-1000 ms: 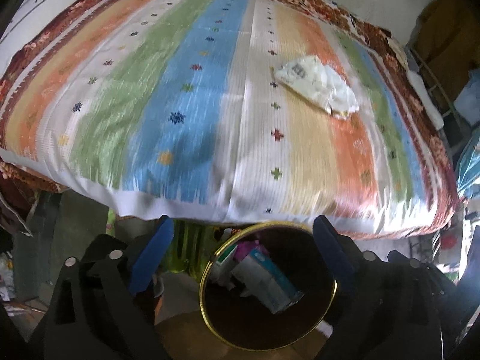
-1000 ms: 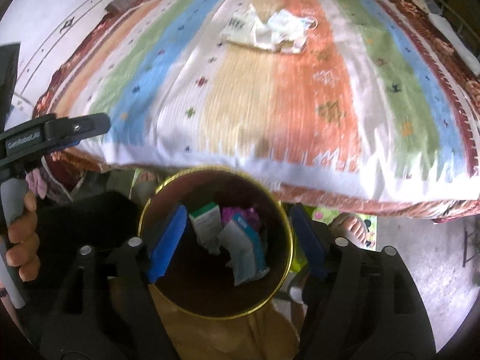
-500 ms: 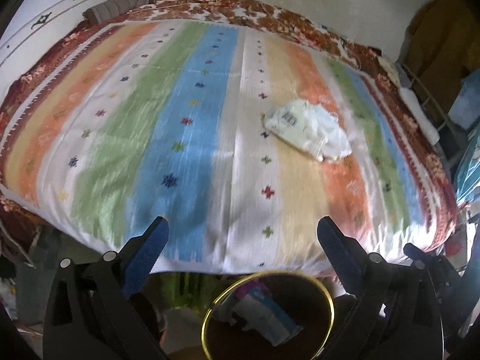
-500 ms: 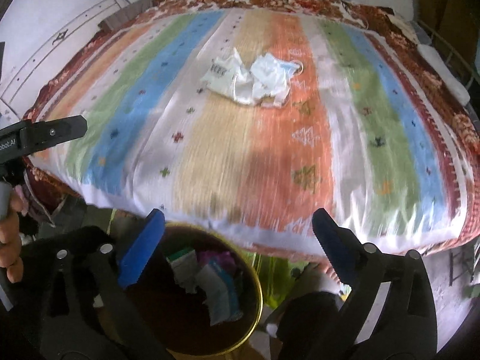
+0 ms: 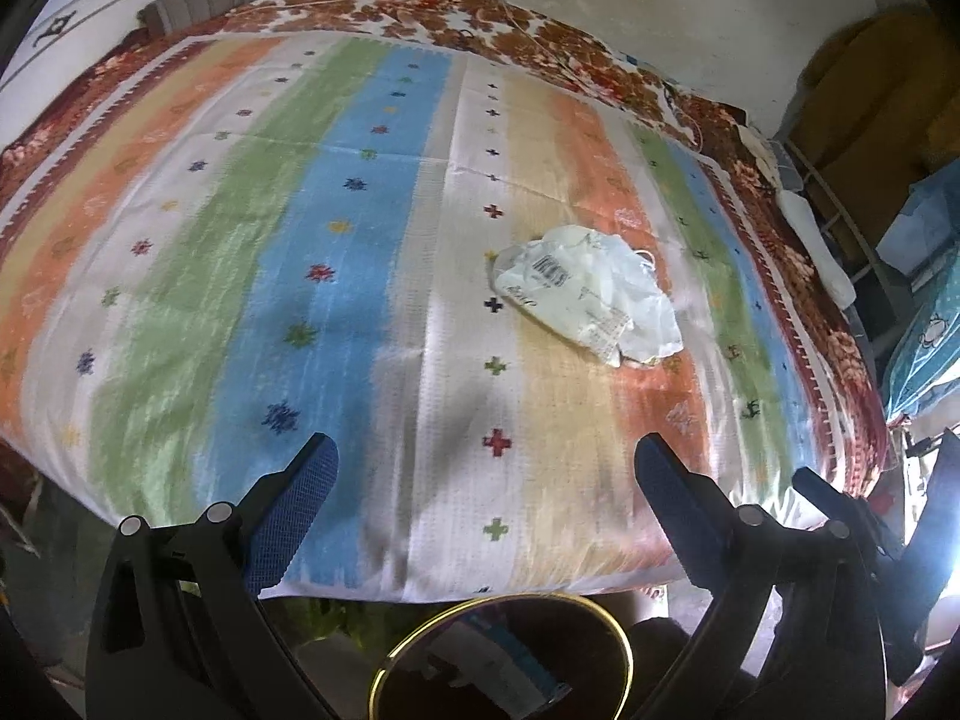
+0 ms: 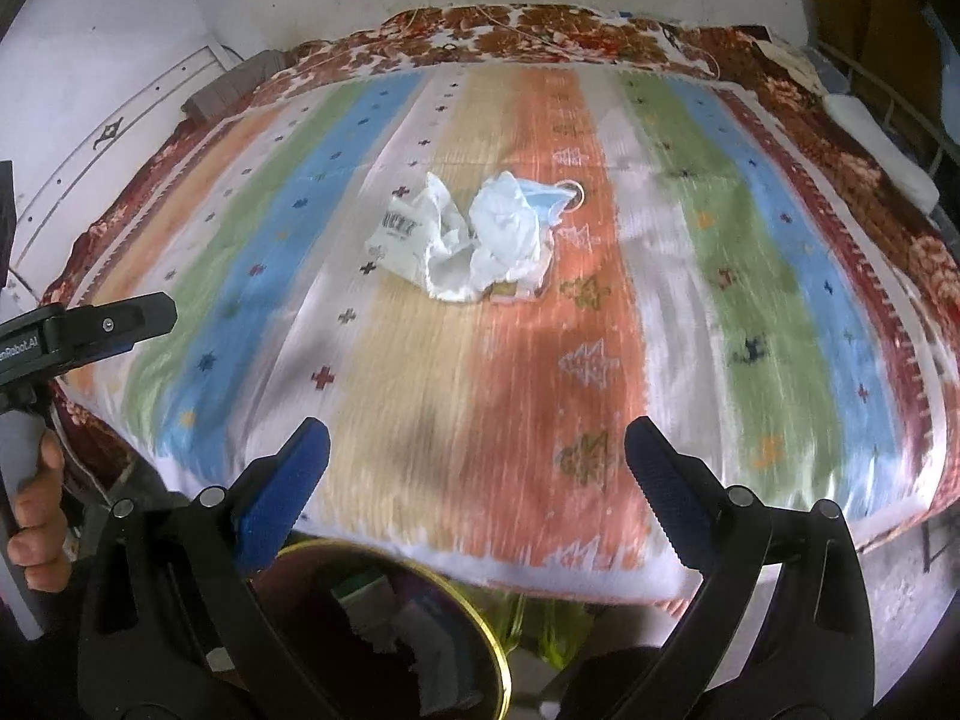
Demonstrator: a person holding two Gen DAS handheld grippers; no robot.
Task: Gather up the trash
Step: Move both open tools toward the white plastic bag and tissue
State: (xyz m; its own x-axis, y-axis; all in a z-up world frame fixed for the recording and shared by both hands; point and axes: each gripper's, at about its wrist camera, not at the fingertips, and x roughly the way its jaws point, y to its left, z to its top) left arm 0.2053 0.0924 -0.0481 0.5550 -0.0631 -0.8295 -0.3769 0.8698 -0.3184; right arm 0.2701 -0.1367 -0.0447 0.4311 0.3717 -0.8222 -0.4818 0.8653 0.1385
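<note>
A crumpled white wrapper with a barcode and a pale blue face mask lie together as one pile of trash (image 5: 591, 294) on the striped bedspread (image 5: 360, 276); the pile also shows in the right wrist view (image 6: 474, 240). A round gold-rimmed bin (image 5: 621, 642) with discarded packets inside sits below the bed's near edge, also in the right wrist view (image 6: 480, 618). My left gripper (image 5: 486, 480) is open and empty over the bed's near edge. My right gripper (image 6: 477, 462) is open and empty, short of the trash.
The bed fills most of both views, with a floral border (image 5: 540, 30) and a rolled grey cloth (image 5: 204, 0) at the far edge. A wall runs behind. Shelving and bags (image 5: 924, 276) stand at the right. The left gripper's body (image 6: 90, 330) shows at the left in the right wrist view.
Both grippers have risen from over the bin and moved forward over the bed toward the trash. The bin has slid to the bottom of both views. Both stay open.
</note>
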